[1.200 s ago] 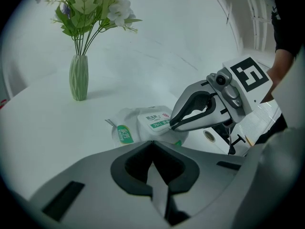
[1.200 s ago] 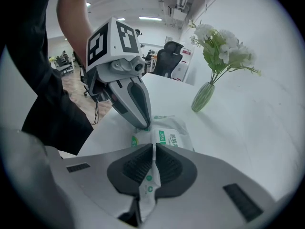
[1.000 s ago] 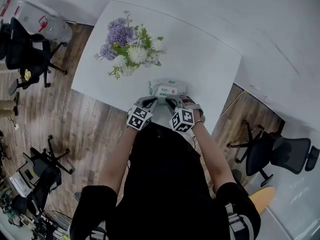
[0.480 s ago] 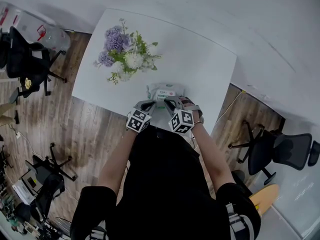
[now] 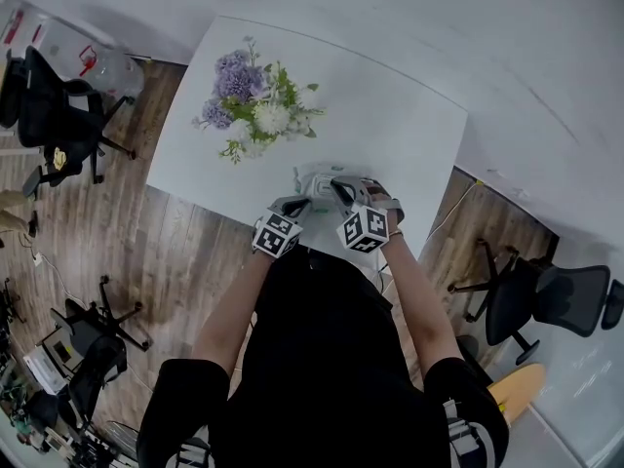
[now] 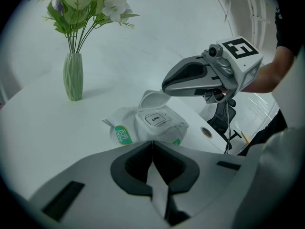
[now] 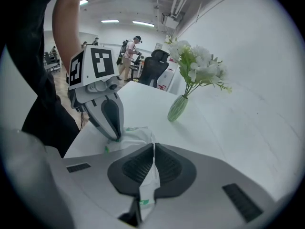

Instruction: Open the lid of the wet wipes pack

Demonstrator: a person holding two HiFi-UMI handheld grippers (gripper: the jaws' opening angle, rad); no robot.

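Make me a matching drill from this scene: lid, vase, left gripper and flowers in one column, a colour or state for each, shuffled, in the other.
1. lid
2. vase
3. left gripper
4. flowers

A. green, upright
B. jaws together
C. white and purple
D. flipped up

Pairs: 1-D, 2-A, 3-B, 4-C

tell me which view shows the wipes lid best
The left gripper view: the lid stands raised at the far end of the wipes pack, just behind its OPEN label. The head view shows the pack only small, with the lid hard to make out. The right gripper view shows just a bit of the pack and no clear lid.
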